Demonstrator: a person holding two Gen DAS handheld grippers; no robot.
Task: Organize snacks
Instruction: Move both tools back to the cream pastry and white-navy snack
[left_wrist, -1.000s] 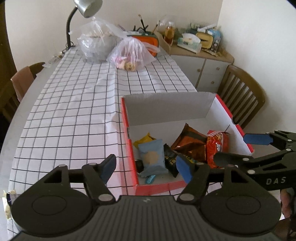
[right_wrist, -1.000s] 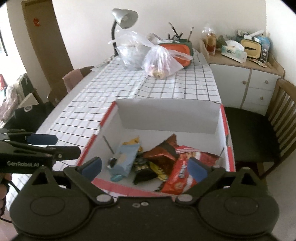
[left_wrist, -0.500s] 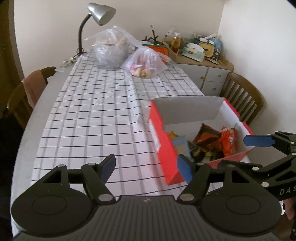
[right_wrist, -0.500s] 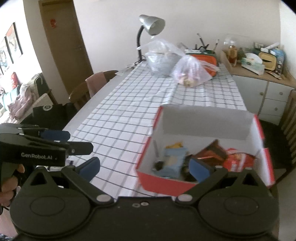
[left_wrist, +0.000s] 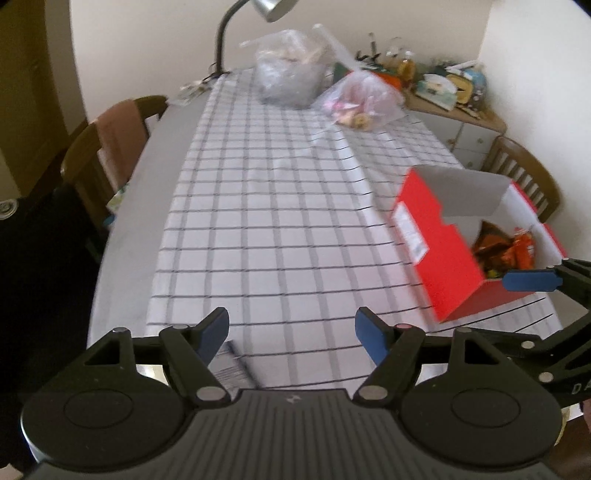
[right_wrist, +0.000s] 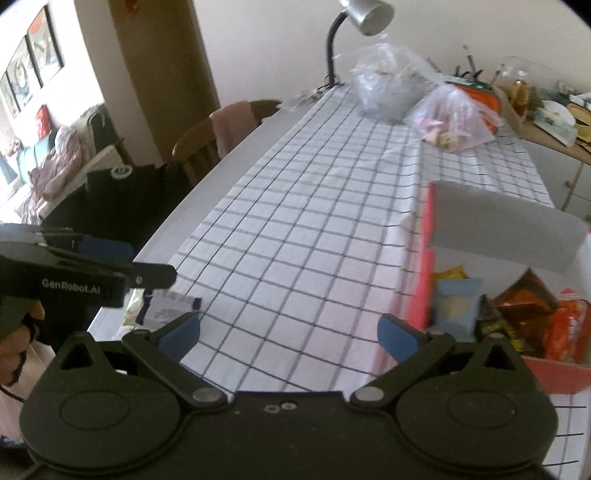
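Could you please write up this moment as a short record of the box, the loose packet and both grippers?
box: red box, open, on the checked tablecloth
contents: snack packets inside
loose item: white packet near the table's near edge
left gripper: open, empty
right gripper: open, empty
far end: two clear bags, lamp

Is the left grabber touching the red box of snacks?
Apart. The left wrist view shows the left gripper open over bare checked tablecloth, with cloth showing between it and the red box off to the side.
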